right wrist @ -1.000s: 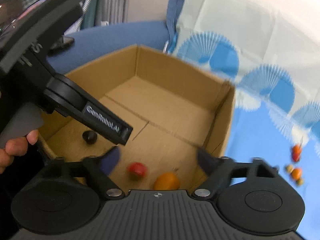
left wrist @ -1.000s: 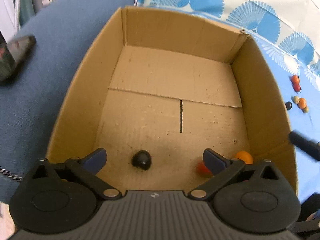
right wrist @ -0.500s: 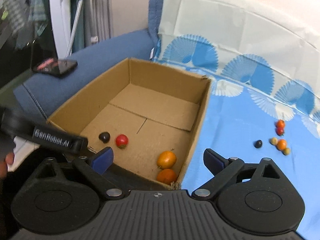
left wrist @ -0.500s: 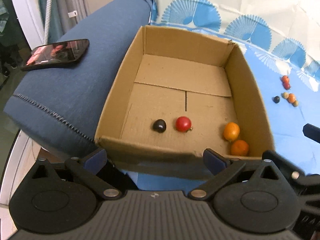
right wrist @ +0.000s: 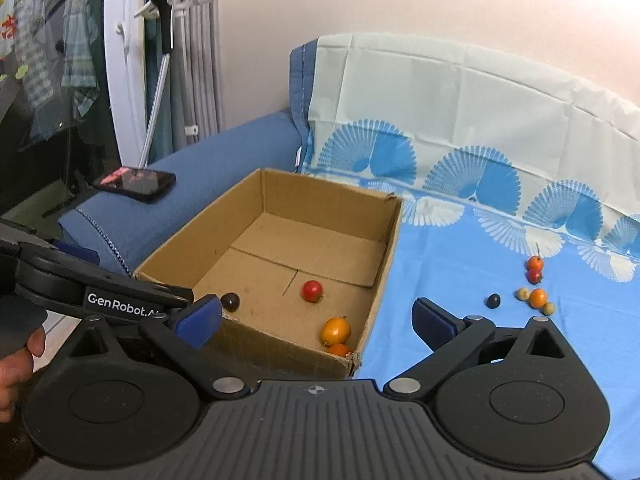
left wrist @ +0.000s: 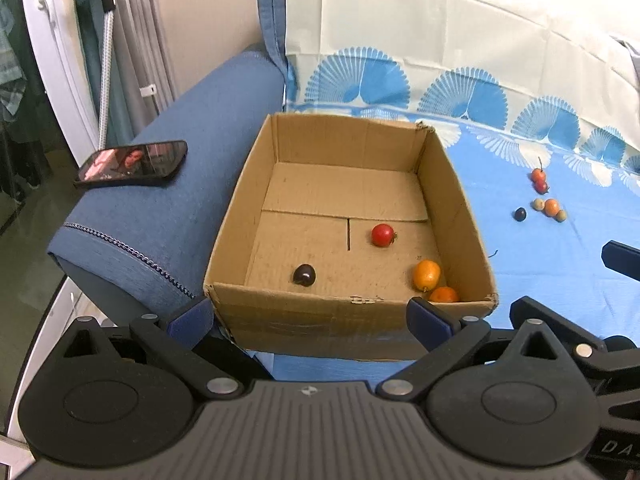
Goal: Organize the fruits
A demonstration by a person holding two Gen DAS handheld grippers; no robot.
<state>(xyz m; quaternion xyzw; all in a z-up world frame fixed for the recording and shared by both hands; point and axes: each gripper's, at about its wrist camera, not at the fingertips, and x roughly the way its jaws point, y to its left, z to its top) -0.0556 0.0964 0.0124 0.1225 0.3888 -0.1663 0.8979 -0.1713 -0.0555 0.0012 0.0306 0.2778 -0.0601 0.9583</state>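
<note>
Four fruits in the box, six more wait on the sofa cloth

In the left wrist view, our left gripper is released before the cardboard box, which holds a dark fruit, a red one and two orange ones. In the right wrist view, our right gripper is released too; the loose fruits lie close together on the blue cloth, so we may push neighbours and make them roll away.
</note>
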